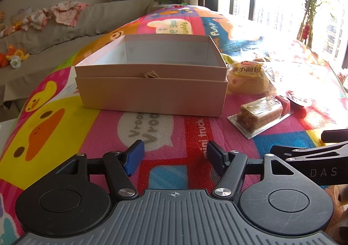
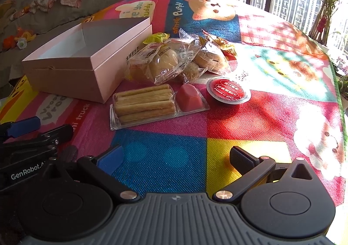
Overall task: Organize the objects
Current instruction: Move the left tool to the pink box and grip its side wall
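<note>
Your left gripper (image 1: 175,157) and right gripper (image 2: 176,159) both spread apart at lower frame, empty box (image 1: 150,83) centre, snacks (image 2: 171,64) beside it on the play mat (image 2: 239,125).

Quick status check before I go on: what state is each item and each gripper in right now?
Pink box: open, empty, on the mat.
Biscuit stick pack: sealed, lying flat beside the box.
Red-lidded cup: lid on.
Wrapped buns: sealed, piled right of the box.
Left gripper: open, holding nothing.
Right gripper: open, holding nothing.
</note>
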